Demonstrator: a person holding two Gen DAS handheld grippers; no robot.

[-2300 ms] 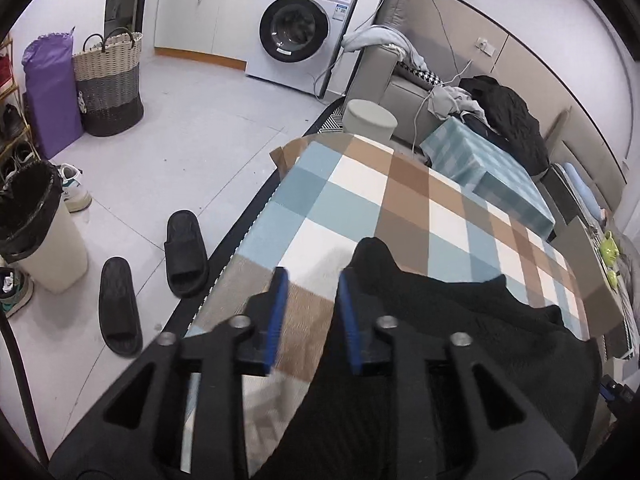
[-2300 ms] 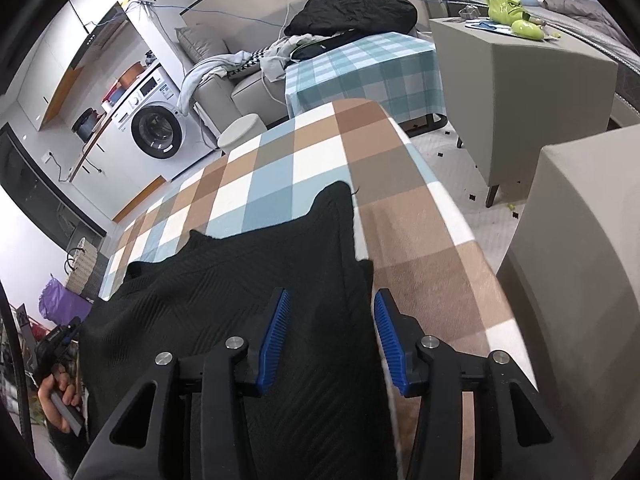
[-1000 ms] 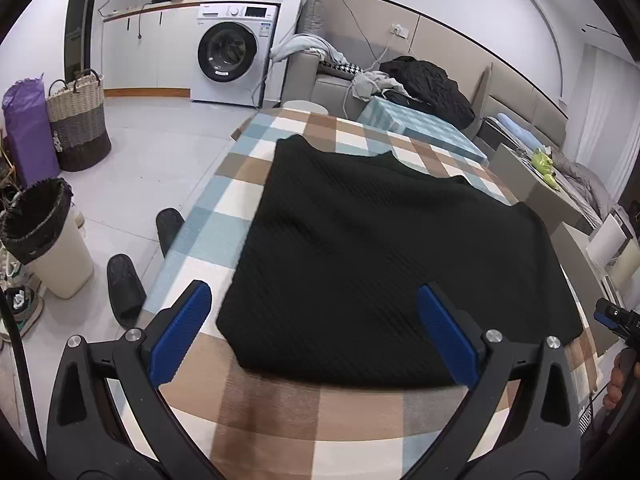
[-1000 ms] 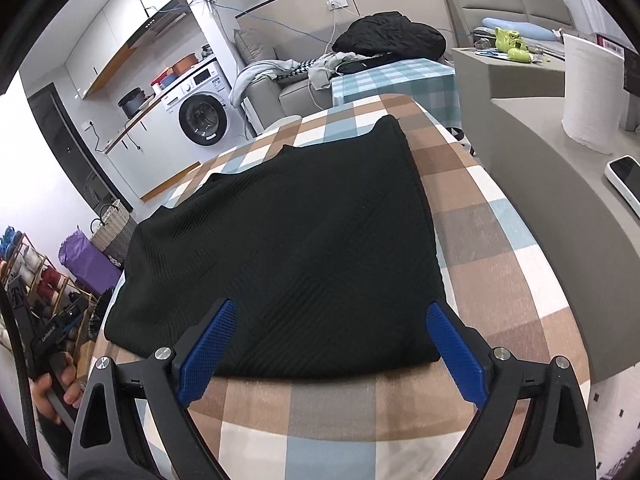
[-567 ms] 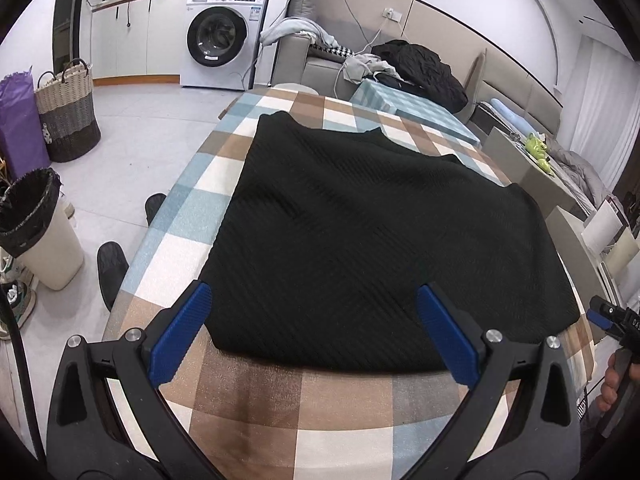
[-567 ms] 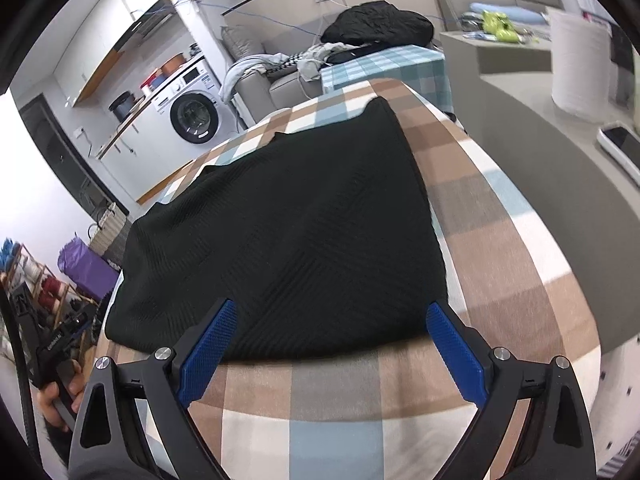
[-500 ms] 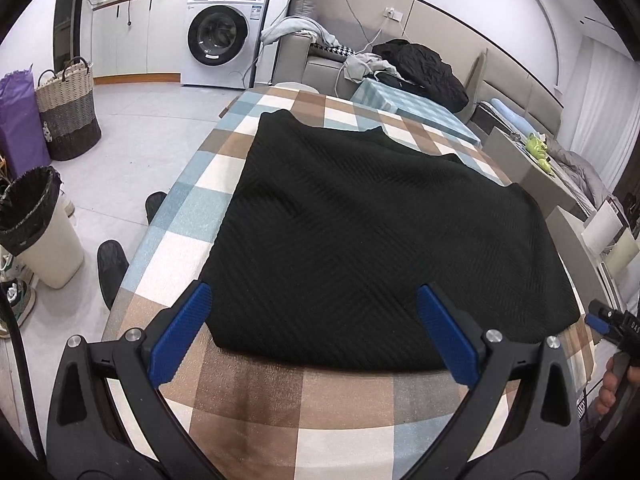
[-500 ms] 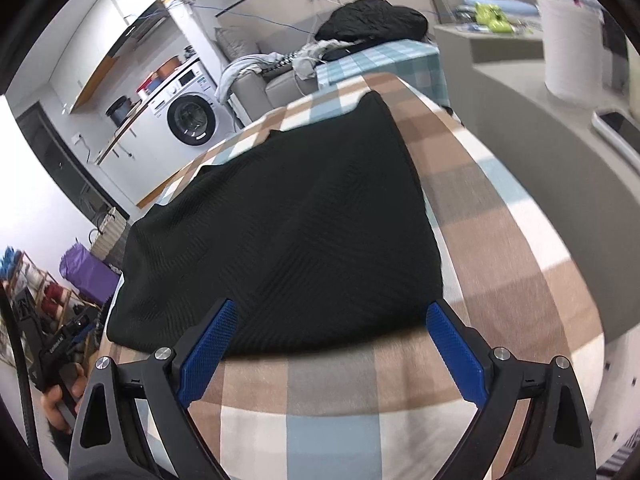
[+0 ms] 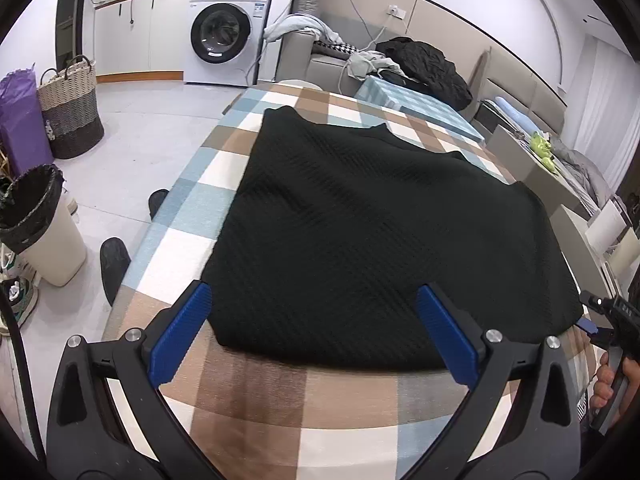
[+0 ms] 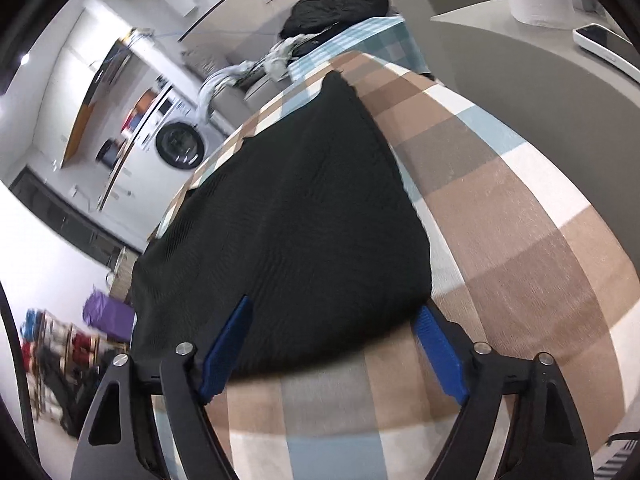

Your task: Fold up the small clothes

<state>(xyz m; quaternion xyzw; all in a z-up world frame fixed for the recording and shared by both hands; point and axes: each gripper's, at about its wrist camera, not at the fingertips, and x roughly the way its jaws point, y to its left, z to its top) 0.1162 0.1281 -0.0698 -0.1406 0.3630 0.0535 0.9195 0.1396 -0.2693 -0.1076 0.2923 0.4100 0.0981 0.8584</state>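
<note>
A black knit garment (image 9: 372, 224) lies flat on the table's checked cloth (image 9: 304, 396), its near edge toward me. My left gripper (image 9: 313, 290) hovers over the near left part of that edge, open wide, with nothing pinched between its blue pads (image 9: 180, 332). In the right wrist view the garment (image 10: 296, 216) has its near right corner between the jaws of my right gripper (image 10: 334, 306). Those jaws are closing, and the pads (image 10: 440, 356) stand clear of the cloth. The right gripper (image 9: 592, 320) also shows at the left view's right edge, held by a hand (image 9: 612, 376).
Left of the table stand a lined bin (image 9: 44, 224), a woven basket (image 9: 72, 112) and slippers (image 9: 114, 264). A washing machine (image 9: 224, 36) and a sofa with clothes (image 9: 420, 64) are behind. A grey counter (image 10: 532, 64) with a phone (image 10: 604, 48) flanks the table's right side.
The right gripper has tilted and dropped closer to the garment's near right corner, and its jaws have narrowed. The left gripper has hardly moved.
</note>
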